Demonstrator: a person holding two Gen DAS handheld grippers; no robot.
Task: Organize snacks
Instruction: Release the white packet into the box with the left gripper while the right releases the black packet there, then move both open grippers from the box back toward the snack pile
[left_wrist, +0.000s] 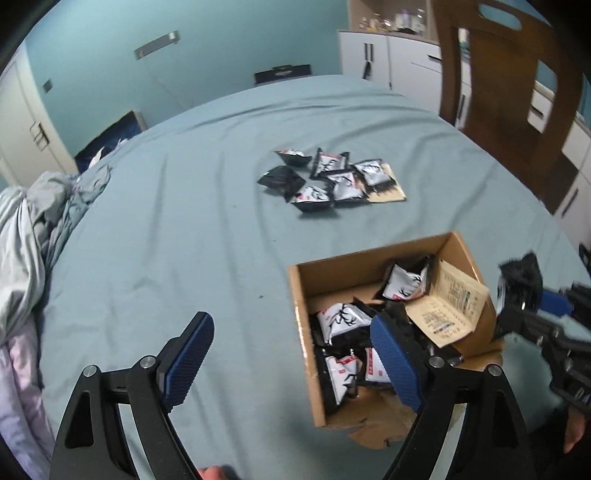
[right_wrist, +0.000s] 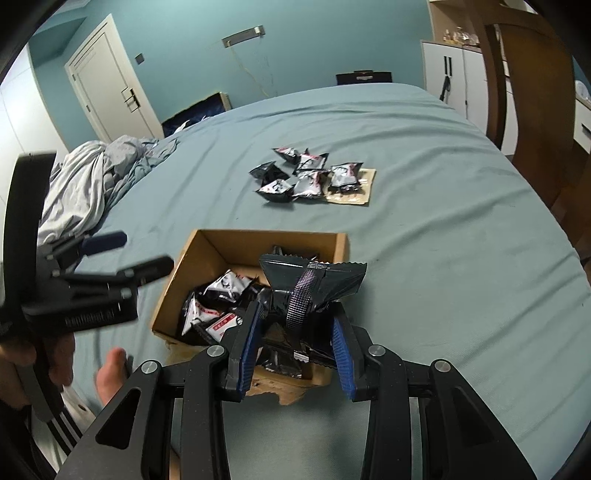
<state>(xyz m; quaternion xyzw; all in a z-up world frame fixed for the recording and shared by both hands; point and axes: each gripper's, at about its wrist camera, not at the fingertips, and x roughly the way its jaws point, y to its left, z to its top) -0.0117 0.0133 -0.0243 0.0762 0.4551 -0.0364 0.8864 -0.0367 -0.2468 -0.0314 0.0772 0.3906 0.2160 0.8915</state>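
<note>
An open cardboard box (left_wrist: 301, 317) (right_wrist: 236, 240) sits on the teal bedsheet and holds several black-and-white snack packets (left_wrist: 340, 321) (right_wrist: 218, 295) plus a beige sachet (left_wrist: 447, 306). My left gripper (left_wrist: 291, 343) (right_wrist: 136, 253) is open, with nothing between its fingers. One finger hangs over the box, the other over the sheet to its left. My right gripper (right_wrist: 295, 347) (left_wrist: 524, 295) is shut on a black snack packet (right_wrist: 314, 280) (left_wrist: 517, 277) above the box's near right corner. A loose pile of snack packets (left_wrist: 328, 177) (right_wrist: 306, 177) lies farther back on the sheet, partly on a beige packet (left_wrist: 388, 192) (right_wrist: 354, 192).
Crumpled grey bedding (left_wrist: 33, 236) (right_wrist: 92, 177) is heaped at the left edge of the bed. A wooden chair (left_wrist: 509, 92) and white cabinets (left_wrist: 388, 55) stand beyond the right side. The box's near flap (left_wrist: 376, 428) is torn. A person's hand (right_wrist: 22, 362) holds the left gripper.
</note>
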